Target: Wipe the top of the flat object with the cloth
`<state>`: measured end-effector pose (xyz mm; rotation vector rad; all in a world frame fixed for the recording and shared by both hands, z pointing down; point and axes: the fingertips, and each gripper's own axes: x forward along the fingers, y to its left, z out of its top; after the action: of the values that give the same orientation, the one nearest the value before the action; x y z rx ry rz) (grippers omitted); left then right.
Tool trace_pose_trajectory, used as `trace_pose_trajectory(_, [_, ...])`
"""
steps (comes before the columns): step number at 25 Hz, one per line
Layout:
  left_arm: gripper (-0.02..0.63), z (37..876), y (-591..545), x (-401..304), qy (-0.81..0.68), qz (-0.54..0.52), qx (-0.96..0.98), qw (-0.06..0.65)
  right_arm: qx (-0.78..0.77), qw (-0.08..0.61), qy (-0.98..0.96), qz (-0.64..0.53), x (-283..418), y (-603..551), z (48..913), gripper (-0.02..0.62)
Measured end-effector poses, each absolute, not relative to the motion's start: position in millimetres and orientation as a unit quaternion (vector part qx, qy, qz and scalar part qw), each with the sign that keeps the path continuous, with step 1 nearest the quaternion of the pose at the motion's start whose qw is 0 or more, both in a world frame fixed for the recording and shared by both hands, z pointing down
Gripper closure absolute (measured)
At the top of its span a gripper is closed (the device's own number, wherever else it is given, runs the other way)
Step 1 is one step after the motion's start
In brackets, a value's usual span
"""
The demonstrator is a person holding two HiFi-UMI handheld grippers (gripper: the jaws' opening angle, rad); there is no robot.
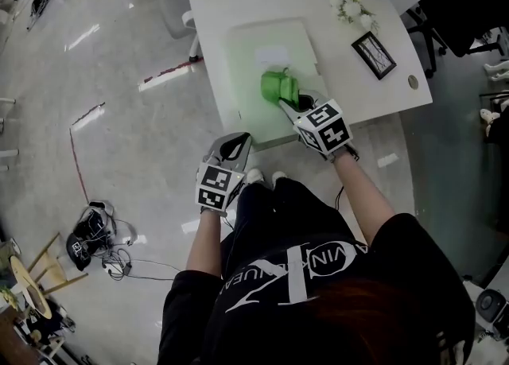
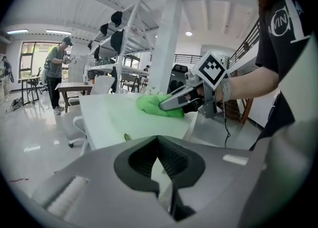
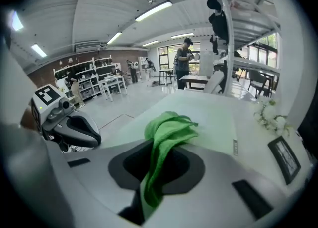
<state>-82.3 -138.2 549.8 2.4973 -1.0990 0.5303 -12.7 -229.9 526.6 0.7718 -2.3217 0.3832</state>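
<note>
White table (image 1: 219, 13) on a glossy floor carries a pale green board (image 1: 254, 41). The right gripper (image 1: 289, 102) has its jaws pinched on the green cloth (image 1: 275, 85), which rests on the board's near part. The left gripper (image 1: 235, 144) hangs just off the table's near edge, jaws together and empty.

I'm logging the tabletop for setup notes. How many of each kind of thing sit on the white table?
green cloth: 1
flat pale-green board: 1
black picture frame: 1
white flower bunch: 1
small round disc: 1
Total: 5
</note>
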Motion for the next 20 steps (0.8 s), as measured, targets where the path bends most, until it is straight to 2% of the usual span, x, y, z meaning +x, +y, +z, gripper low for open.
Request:
trace_pose_trajectory(9, [0.595,550.0,-137.7,-83.4,-0.400,0.184,0.878,0.189,0.360,0.325,-0.858,0.167,59.3,-241.1,528.7,0.549])
trace_pose_trajectory(20, [0.595,548.2,-138.9,-86.7,-0.452,0.149,0.852,0.219,0.400,0.318,-0.842,0.174,115.8,-244.3,527.6,0.549])
